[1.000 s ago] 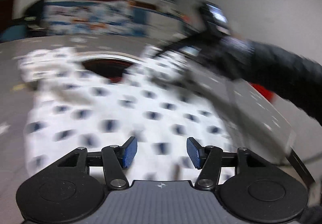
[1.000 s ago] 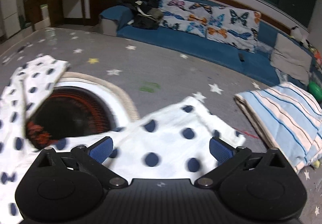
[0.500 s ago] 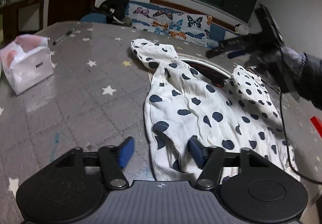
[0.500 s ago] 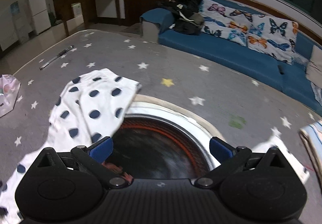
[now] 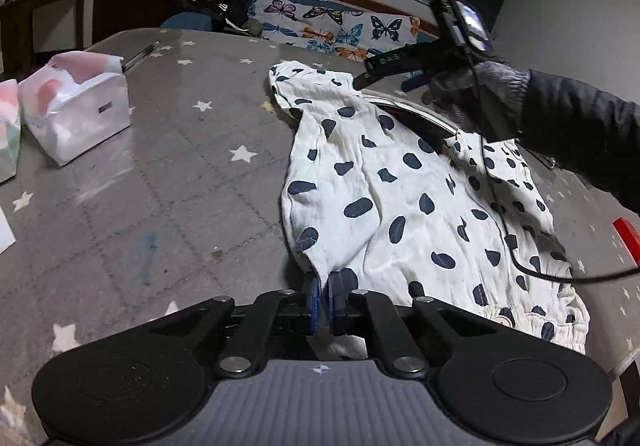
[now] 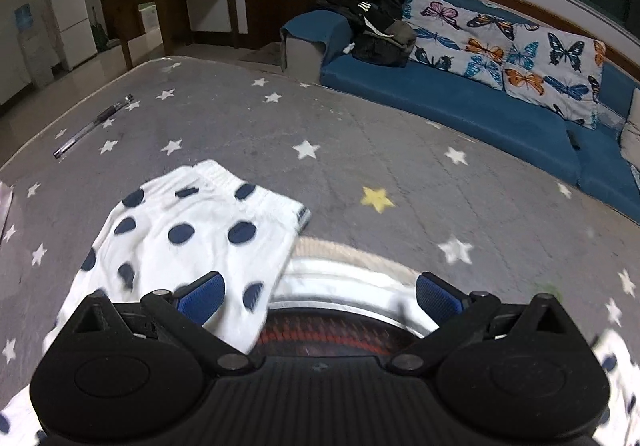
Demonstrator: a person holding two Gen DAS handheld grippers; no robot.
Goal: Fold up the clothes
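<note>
Left gripper (image 5: 322, 300) is seen clamped on the near hem of the spotted garment (image 5: 384, 201), its jaws having just been closing onto the cloth, while the piece lies spread on the starred table (image 5: 160, 173) and partly over a round opening (image 5: 416, 121). Being thin, limp and light, the fabric is judged likely to sag and slide unless it is taken at hems or corners. Right gripper (image 6: 318, 292) is held wide apart and empty, pitched down over the far leg cuff (image 6: 224, 181), with a dark sleeve (image 5: 580, 137) reaching across.
</note>
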